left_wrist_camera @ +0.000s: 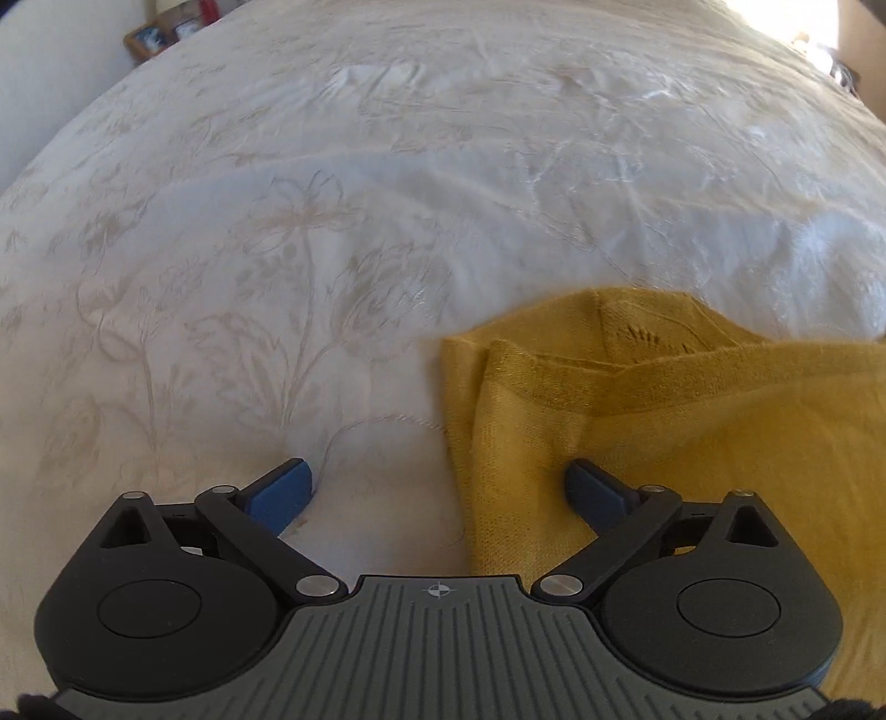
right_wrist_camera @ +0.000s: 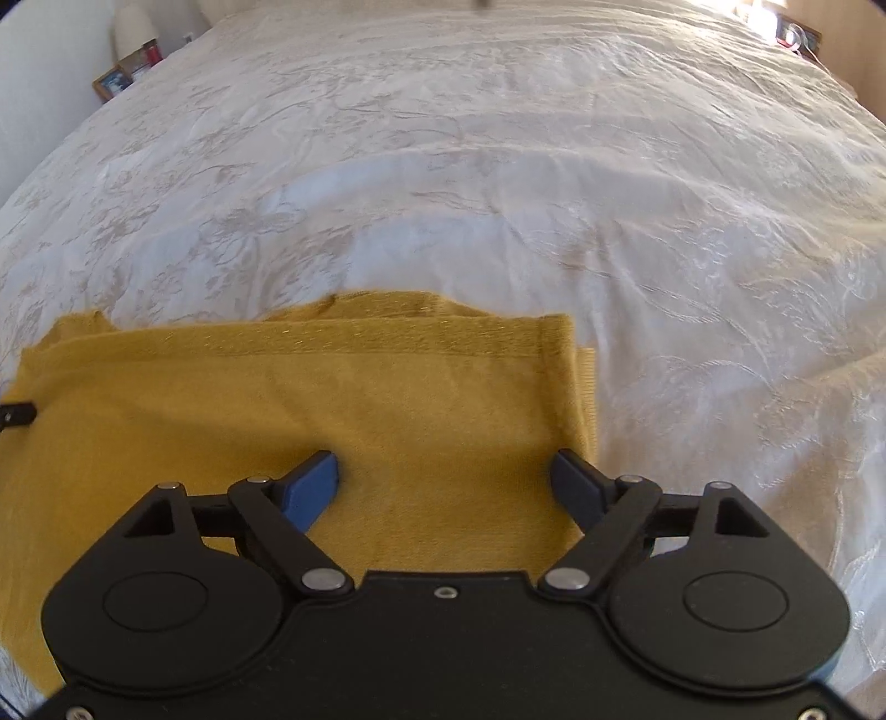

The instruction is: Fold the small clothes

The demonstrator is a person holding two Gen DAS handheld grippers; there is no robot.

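Note:
A mustard-yellow knit garment (left_wrist_camera: 664, 432) lies folded on the white bedspread (left_wrist_camera: 277, 277). In the left wrist view its left edge runs between my open fingers: my left gripper (left_wrist_camera: 440, 487) is open and empty, with the right finger over the cloth and the left finger over the bedspread. In the right wrist view the garment (right_wrist_camera: 277, 410) fills the lower left, with a ribbed hem along its far edge. My right gripper (right_wrist_camera: 446, 479) is open and empty, low over the garment's right part, its right finger near the right edge.
The bedspread (right_wrist_camera: 498, 166) with a pale floral pattern stretches far ahead. A bedside table with framed pictures (right_wrist_camera: 119, 77) stands at the far left and another (right_wrist_camera: 797, 36) at the far right. A tip of the other gripper (right_wrist_camera: 16, 415) shows at the left edge.

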